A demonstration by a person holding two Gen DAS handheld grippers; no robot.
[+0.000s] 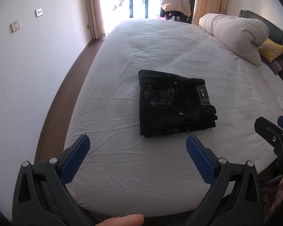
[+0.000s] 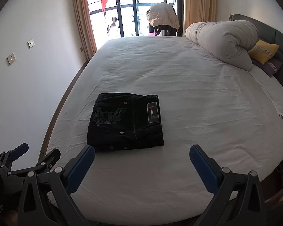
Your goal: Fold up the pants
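Note:
Black pants (image 1: 174, 103) lie folded into a compact stack on the white bed sheet (image 1: 141, 56), back pocket print and waist label facing up. They also show in the right wrist view (image 2: 125, 122). My left gripper (image 1: 137, 146) is open and empty, held above the near part of the bed, short of the pants. My right gripper (image 2: 142, 156) is open and empty, just short of the pants' near edge. The right gripper shows at the right edge of the left wrist view (image 1: 273, 133); the left gripper shows at the lower left of the right wrist view (image 2: 28, 158).
A rolled cream duvet (image 2: 222, 41) and a yellow pillow (image 2: 264, 50) lie at the headboard on the right. A white towel (image 2: 279, 103) lies at the right side of the bed. A wall (image 1: 18, 66) runs along the left, with a window and curtains behind the bed.

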